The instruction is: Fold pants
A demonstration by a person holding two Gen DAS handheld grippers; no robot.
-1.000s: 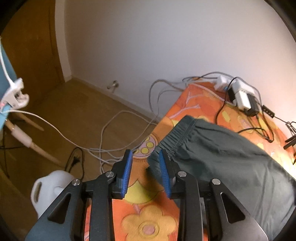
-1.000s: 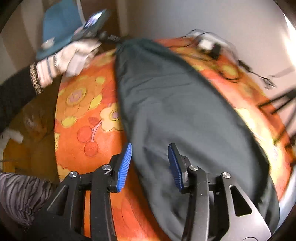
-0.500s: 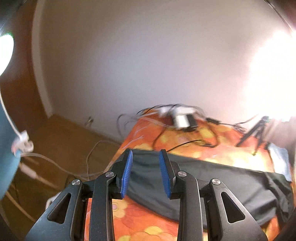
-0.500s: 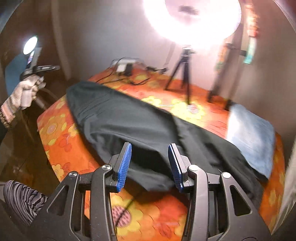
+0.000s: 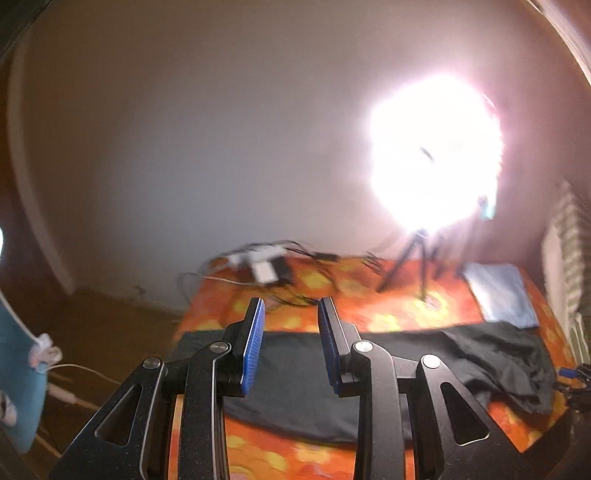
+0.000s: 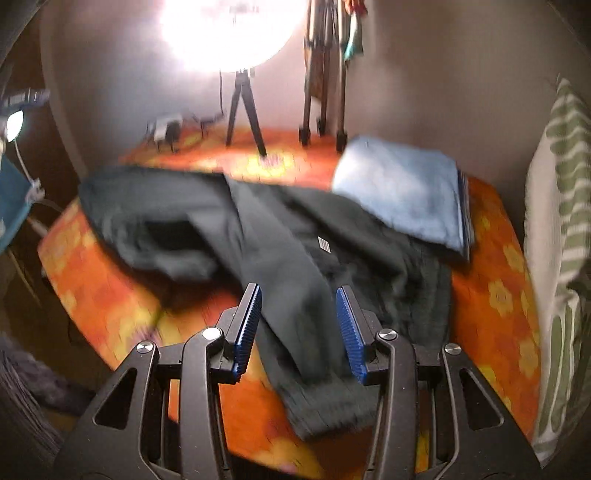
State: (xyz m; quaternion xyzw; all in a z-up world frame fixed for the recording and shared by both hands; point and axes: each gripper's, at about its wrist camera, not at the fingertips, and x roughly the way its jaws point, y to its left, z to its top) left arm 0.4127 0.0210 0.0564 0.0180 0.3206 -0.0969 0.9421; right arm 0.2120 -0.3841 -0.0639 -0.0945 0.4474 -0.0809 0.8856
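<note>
I hold one hand-held gripper in each hand, and both are up in the air above the bed [image 6: 491, 280]. My left hand-held gripper [image 5: 290, 345] has its blue pads partly spread, with nothing between them. My right hand-held gripper [image 6: 299, 326] is spread a bit wider, and it holds nothing too. Neither one touches the cloth.

The pants [image 6: 280, 236] are dark and lie across the orange flower bedspread. In the left view they [image 5: 295, 369] stretch from side to side, and the far end looks bunched up. In the right view one leg runs toward me and its end hangs near the edge of the bed, just past my right pads. The rest is rumpled, with a lumpy bit on the left side. The pictures are a little blurry, so I cannot tell which end is the waist.

A folded light blue cloth [image 6: 402, 188] sits just beside the pants at the back, and may touch them. A tripod [image 6: 243, 110] with a very bright lamp [image 6: 221, 29] stands on the bed behind the pants, near a plug strip with wires [image 5: 262, 267].

I think the folding is only at its start. The pants are not flat yet and I see no neat fold.

Next I should come down and pinch two spots on the pants, then pull them smooth. The leg near my right hand looks easiest to grab. I must keep away from the wires and the tripod legs.
</note>
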